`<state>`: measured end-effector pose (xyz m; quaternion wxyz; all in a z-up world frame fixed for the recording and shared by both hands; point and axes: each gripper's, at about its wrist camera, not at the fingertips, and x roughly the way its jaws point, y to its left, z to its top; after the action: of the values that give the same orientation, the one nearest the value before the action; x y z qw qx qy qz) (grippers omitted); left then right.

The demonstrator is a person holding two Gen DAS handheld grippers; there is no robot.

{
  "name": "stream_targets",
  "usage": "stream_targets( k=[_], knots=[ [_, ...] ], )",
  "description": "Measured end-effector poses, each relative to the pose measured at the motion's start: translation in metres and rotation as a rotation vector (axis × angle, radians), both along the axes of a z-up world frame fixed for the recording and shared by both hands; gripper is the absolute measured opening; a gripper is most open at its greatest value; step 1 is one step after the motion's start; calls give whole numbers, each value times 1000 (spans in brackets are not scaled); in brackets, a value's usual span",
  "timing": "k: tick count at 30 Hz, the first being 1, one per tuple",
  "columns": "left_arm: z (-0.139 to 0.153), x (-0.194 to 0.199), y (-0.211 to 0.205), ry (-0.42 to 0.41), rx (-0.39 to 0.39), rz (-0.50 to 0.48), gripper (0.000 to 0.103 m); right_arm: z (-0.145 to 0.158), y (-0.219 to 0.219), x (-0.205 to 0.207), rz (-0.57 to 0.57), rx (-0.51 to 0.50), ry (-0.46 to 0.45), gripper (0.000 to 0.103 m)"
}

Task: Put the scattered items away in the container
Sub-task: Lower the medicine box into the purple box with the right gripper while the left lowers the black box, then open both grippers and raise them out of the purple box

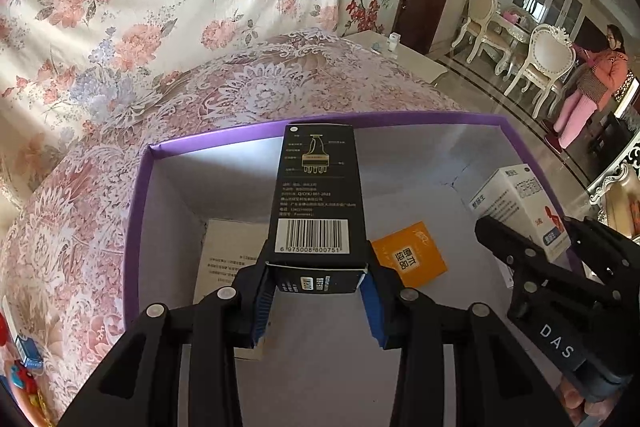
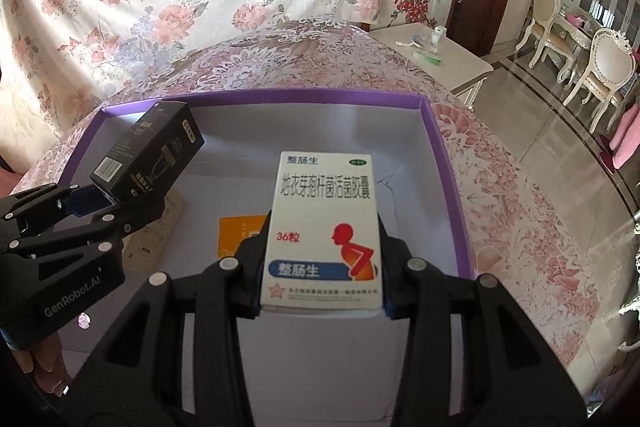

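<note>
Here, left gripper (image 1: 318,281) is clamping a black barcoded carton (image 1: 318,195) by its near end, holding it tilted over the purple-rimmed box (image 1: 134,227). On the box floor a beige leaflet (image 1: 226,259) and an orange packet (image 1: 412,255) are lying. Right gripper (image 2: 322,301) is pinching a white medicine box (image 2: 324,227) by its lower end, holding it above the same container, the whole sitting on a pink lace tablecloth (image 1: 280,83).

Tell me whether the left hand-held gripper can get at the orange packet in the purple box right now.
Probably not yet: the left hand-held gripper is shut on the black box. The orange packet lies uncovered on the purple box floor below.
</note>
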<state>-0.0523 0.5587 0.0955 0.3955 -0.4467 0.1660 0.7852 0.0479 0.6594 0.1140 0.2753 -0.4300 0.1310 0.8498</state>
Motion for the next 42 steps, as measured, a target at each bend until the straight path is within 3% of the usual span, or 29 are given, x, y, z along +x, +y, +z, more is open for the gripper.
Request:
stream_targets(
  k=[3,8,42],
  knots=[
    [-1,0,0,-3,-3,1,41,0,1,0,-7,-3,1,46],
    [-1,0,0,-1,-2,1,50,0,2,1,-17,-1,-2,57],
    [5,5,-3,35,20,17,51,1,2,4,-32,-1,14,58]
  ],
)
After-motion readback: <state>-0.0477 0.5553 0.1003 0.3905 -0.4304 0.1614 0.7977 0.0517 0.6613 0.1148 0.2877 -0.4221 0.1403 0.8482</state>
